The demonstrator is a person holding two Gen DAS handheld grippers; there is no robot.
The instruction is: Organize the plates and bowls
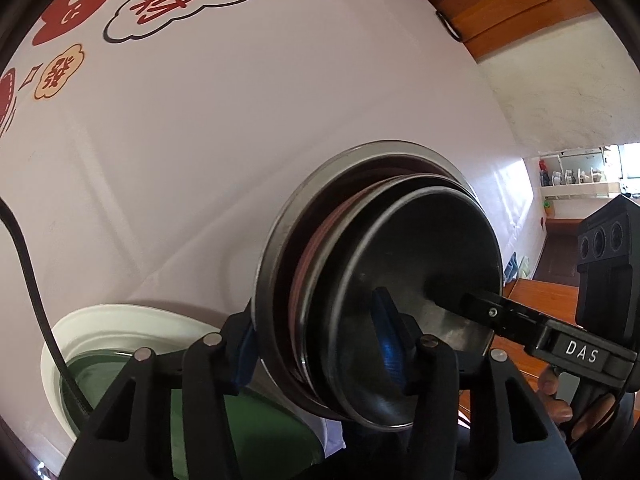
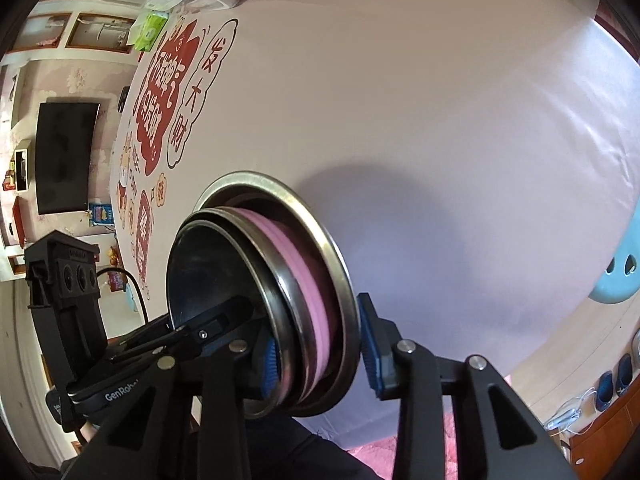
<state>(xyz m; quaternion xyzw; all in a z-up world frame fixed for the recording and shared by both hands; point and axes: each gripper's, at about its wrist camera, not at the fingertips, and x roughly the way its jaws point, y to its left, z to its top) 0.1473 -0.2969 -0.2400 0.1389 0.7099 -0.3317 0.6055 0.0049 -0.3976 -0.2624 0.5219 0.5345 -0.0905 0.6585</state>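
Note:
A nested stack of dishes rests on the white tablecloth: a wide steel plate [image 1: 280,240] at the bottom, a pink dish [image 2: 316,312] on it, and steel bowls [image 1: 400,248] on top. My left gripper [image 1: 316,350] is shut on one side of the stack, one blue pad under the wide plate's rim and the other inside the top bowl. From the opposite side my right gripper [image 2: 322,356] is shut on the stack [image 2: 208,264] the same way. Its finger [image 1: 480,308] reaches into the top bowl. I cannot tell whether the stack is off the cloth.
A white plate [image 1: 56,344] with a green dish [image 1: 120,376] in it lies close beside the stack, and a black cable [image 1: 28,264] crosses it. Red print [image 2: 160,92] marks the cloth's far part. A teal stool [image 2: 624,264] stands past the table edge.

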